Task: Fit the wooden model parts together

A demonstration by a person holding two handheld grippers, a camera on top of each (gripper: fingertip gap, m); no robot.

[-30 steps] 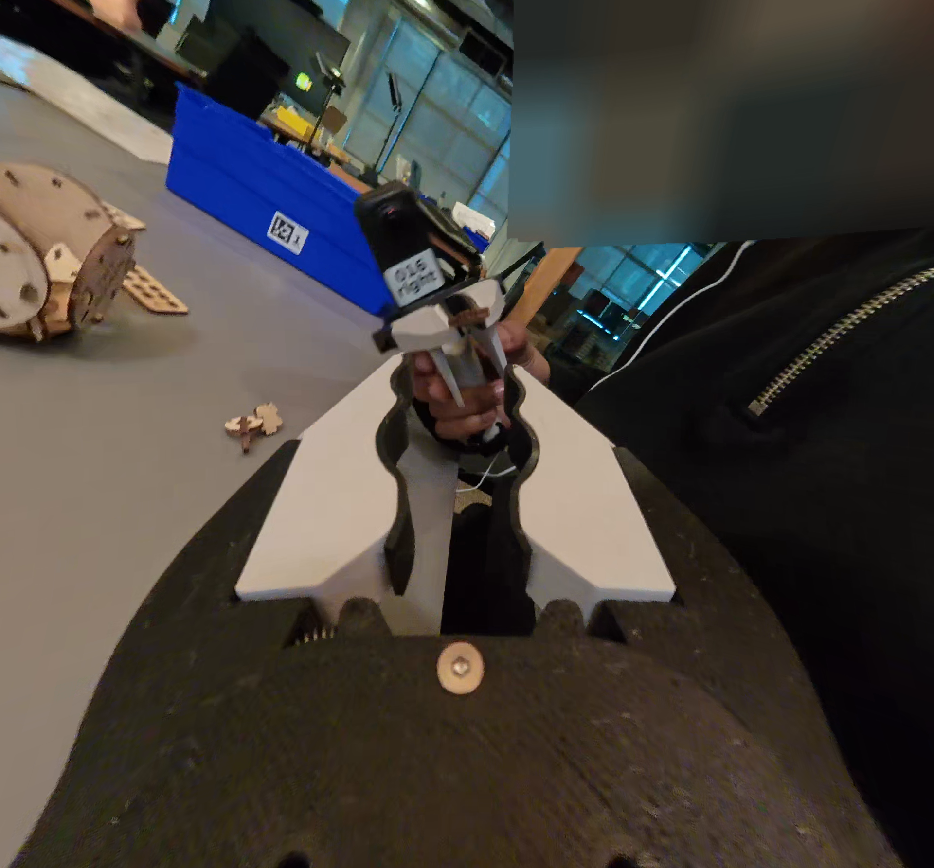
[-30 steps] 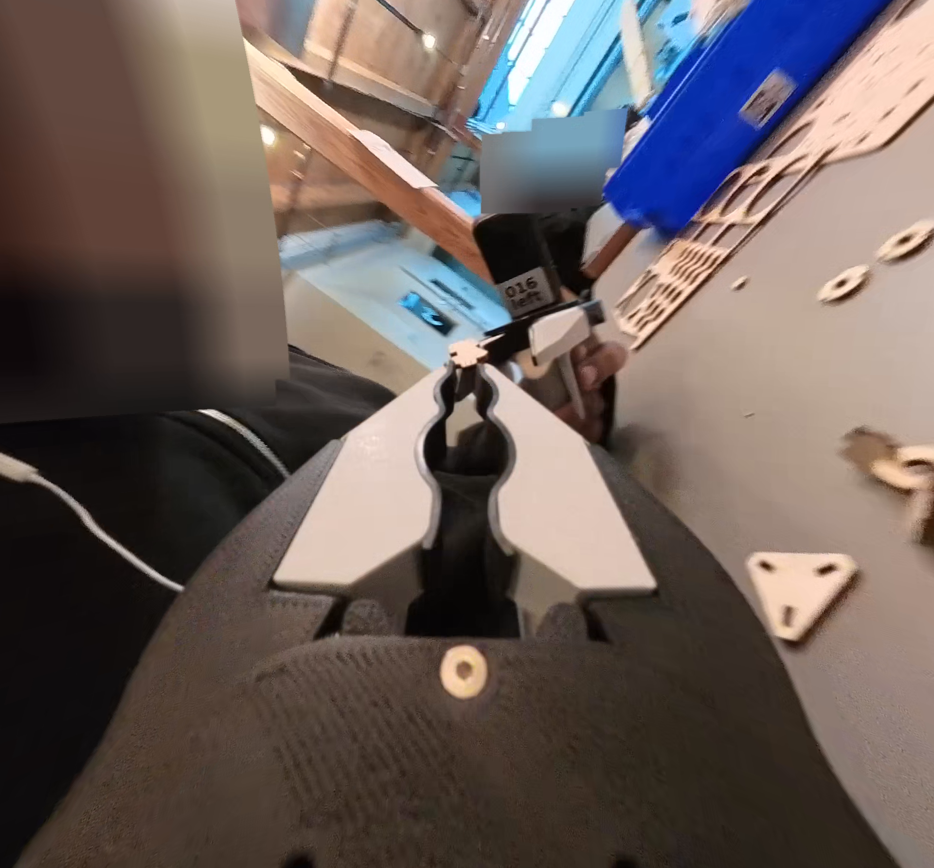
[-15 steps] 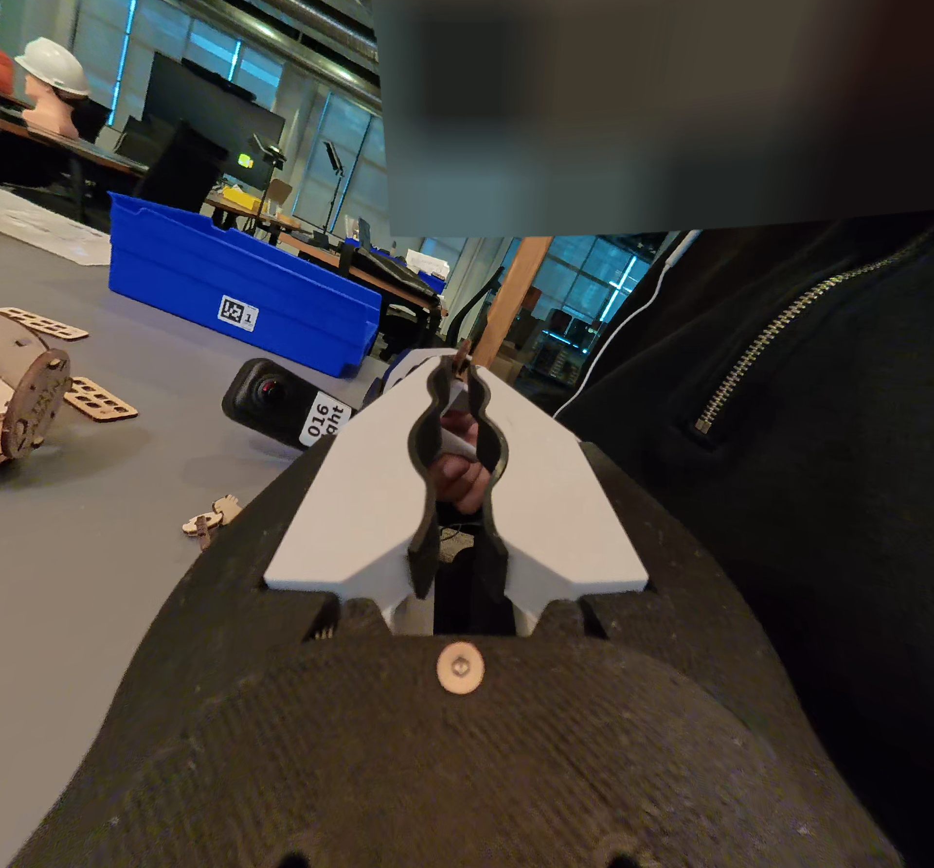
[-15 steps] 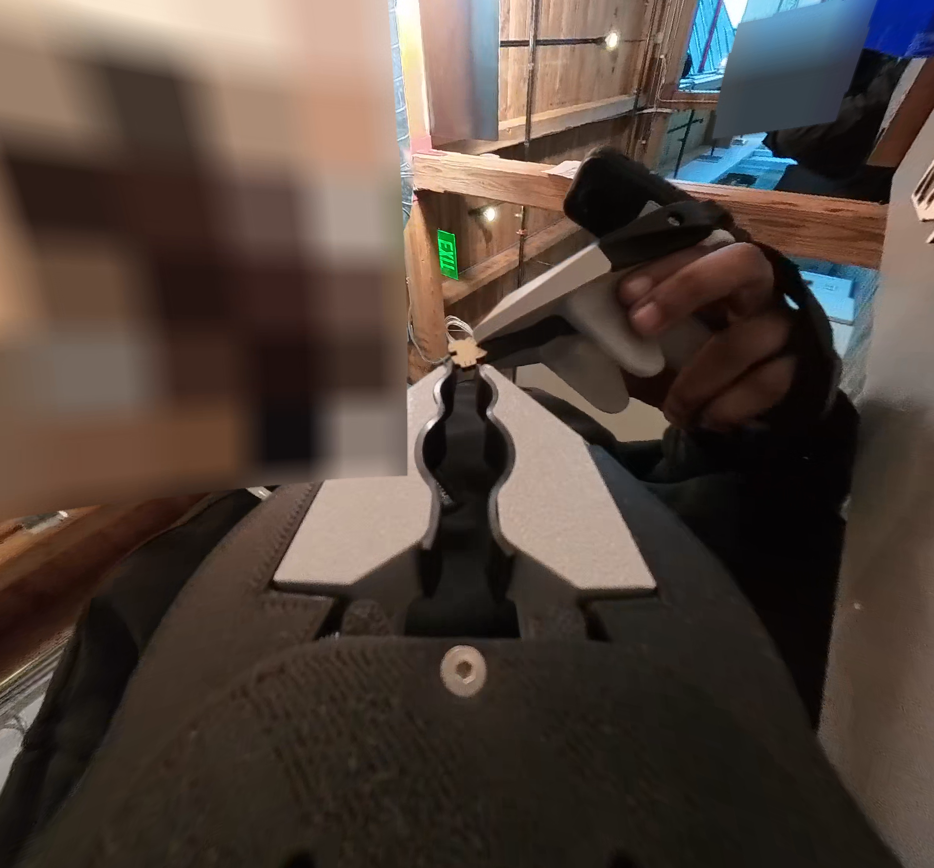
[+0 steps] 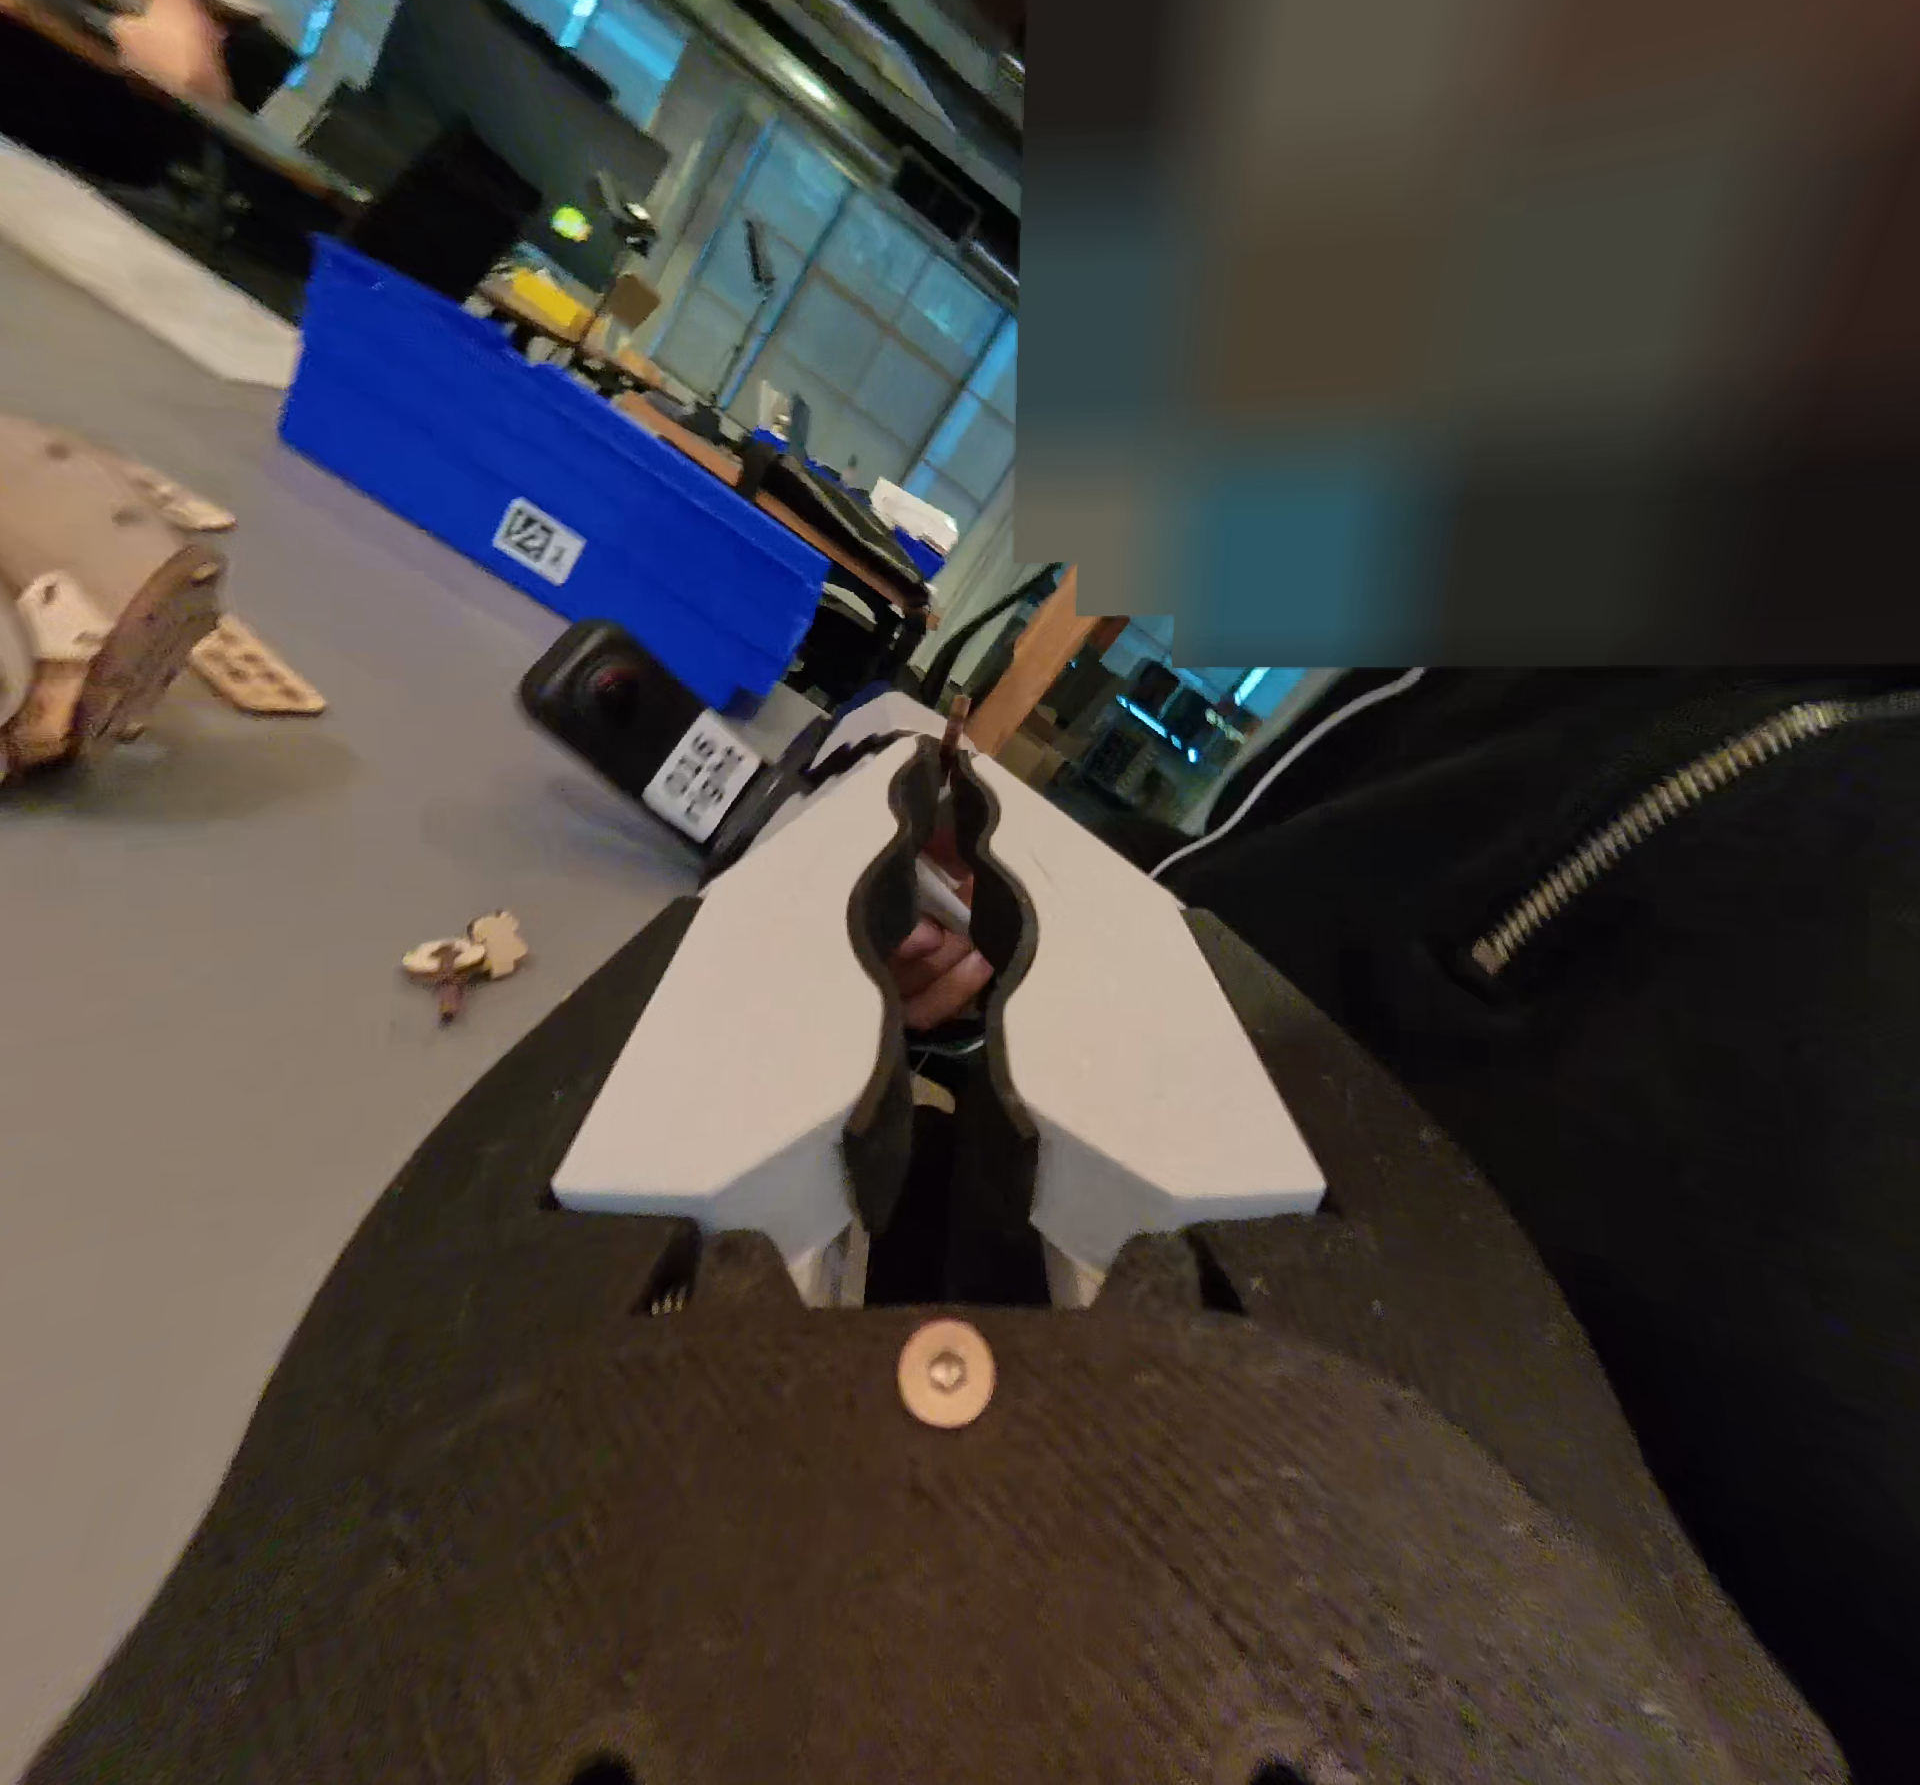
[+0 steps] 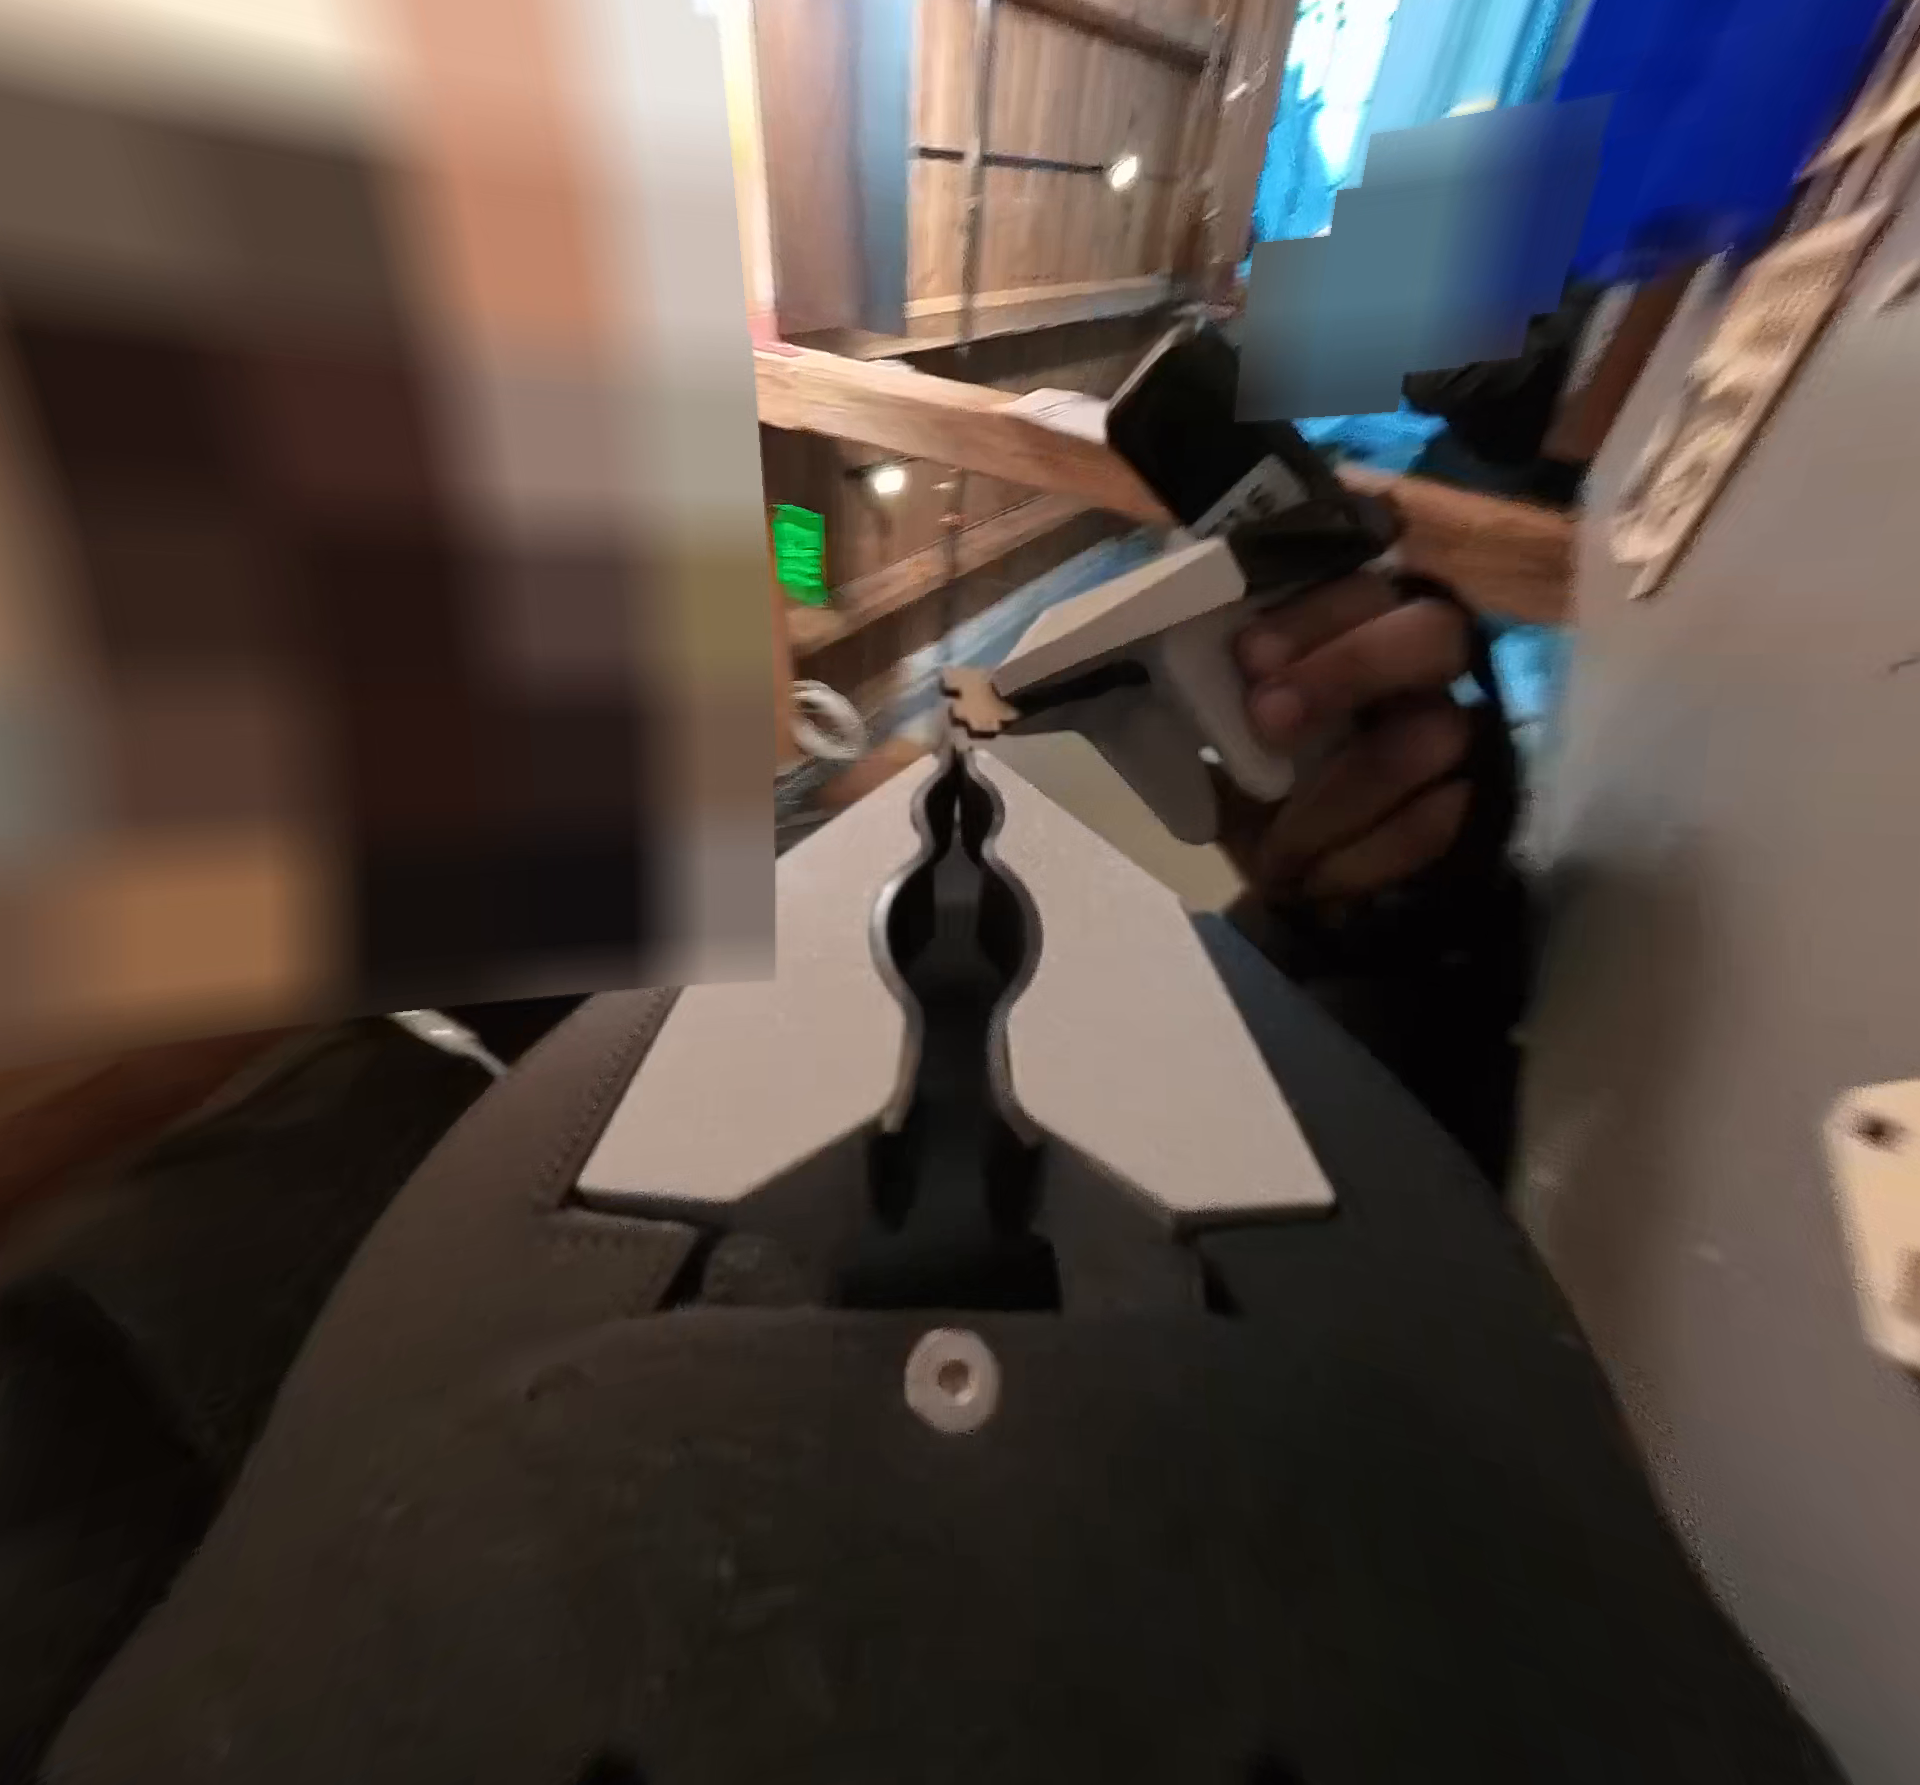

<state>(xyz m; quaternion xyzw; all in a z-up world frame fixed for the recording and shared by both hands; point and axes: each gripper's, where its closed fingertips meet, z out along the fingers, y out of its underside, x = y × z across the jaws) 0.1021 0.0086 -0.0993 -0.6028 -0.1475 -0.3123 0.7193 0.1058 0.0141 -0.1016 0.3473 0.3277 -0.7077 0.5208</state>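
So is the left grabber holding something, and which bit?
Yes. The left gripper pinches a small notched wooden piece by one edge; most of it sticks out past the fingertips.

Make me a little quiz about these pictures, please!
1. Pick one: what colour is the bin on the table? A red, B blue, C green.
2. True or false: the left tool pinches a small wooden piece at its tips.
3. In a few words: what lies flat on the table, left of the left tool?

Key: 1 B. 2 True. 3 Little wooden cutouts.
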